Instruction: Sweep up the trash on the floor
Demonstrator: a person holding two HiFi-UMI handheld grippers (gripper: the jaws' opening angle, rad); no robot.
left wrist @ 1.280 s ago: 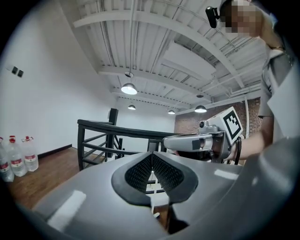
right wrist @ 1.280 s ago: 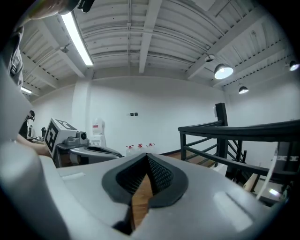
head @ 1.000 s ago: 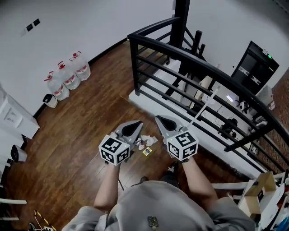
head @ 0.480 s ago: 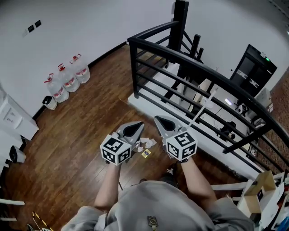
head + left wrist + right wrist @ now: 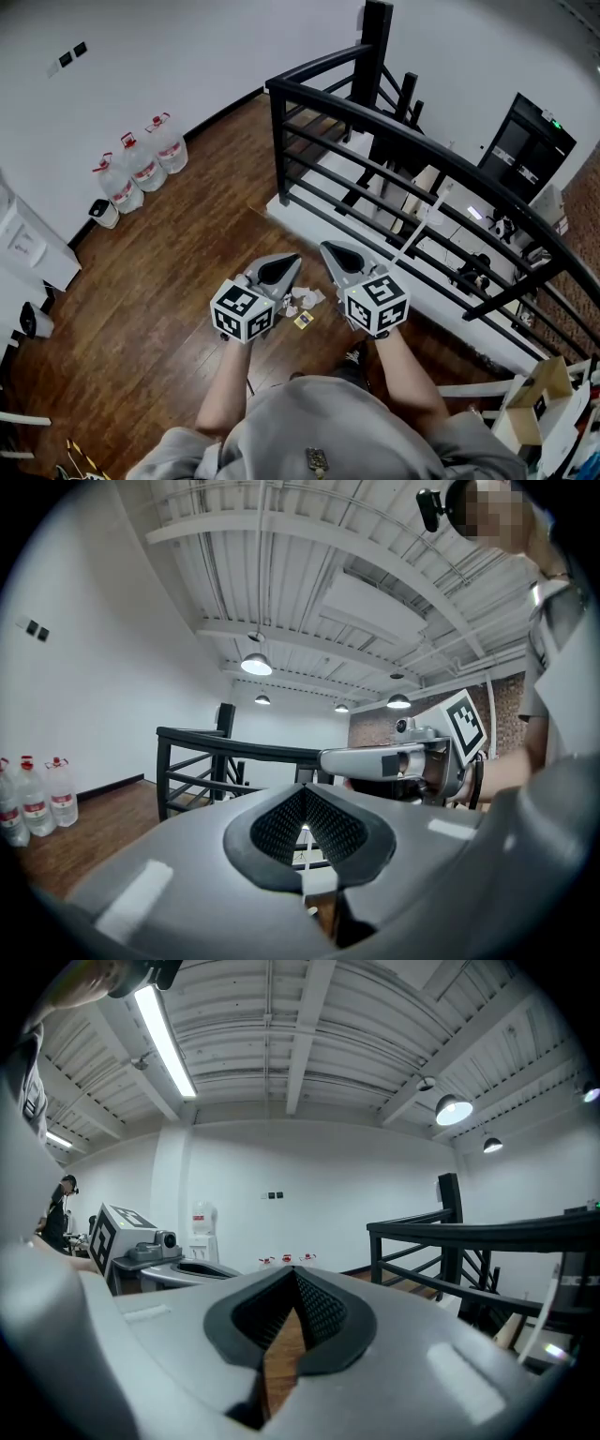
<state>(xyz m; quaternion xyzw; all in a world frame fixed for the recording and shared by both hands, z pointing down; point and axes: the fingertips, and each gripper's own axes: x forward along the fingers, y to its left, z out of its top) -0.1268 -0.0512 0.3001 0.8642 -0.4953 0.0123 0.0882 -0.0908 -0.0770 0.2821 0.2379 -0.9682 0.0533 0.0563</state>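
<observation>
The person stands on a wood floor (image 5: 141, 309) with a gripper in each hand, both held out nearly level and side by side. The left gripper (image 5: 287, 263) has its jaws together with nothing between them, as its own view shows. The right gripper (image 5: 330, 251) is likewise closed and empty. Their tips are near each other but apart.

The trash (image 5: 302, 299), crumpled white paper with a small yellow scrap (image 5: 304, 319) beside it, lies on the floor at 6 o'clock from the tips, seen in the gap between the two grippers. Neither gripper touches it.

A black railing (image 5: 394, 141) runs from 12 to 3 o'clock of the grippers, and a white pole (image 5: 422, 220) leans against it at 2 o'clock. Three water bottles (image 5: 141, 161) stand by the white wall at 10 o'clock, with a small white bin (image 5: 105, 210) just beside them. A black cabinet (image 5: 530, 141) stands beyond the railing at 2 o'clock.
</observation>
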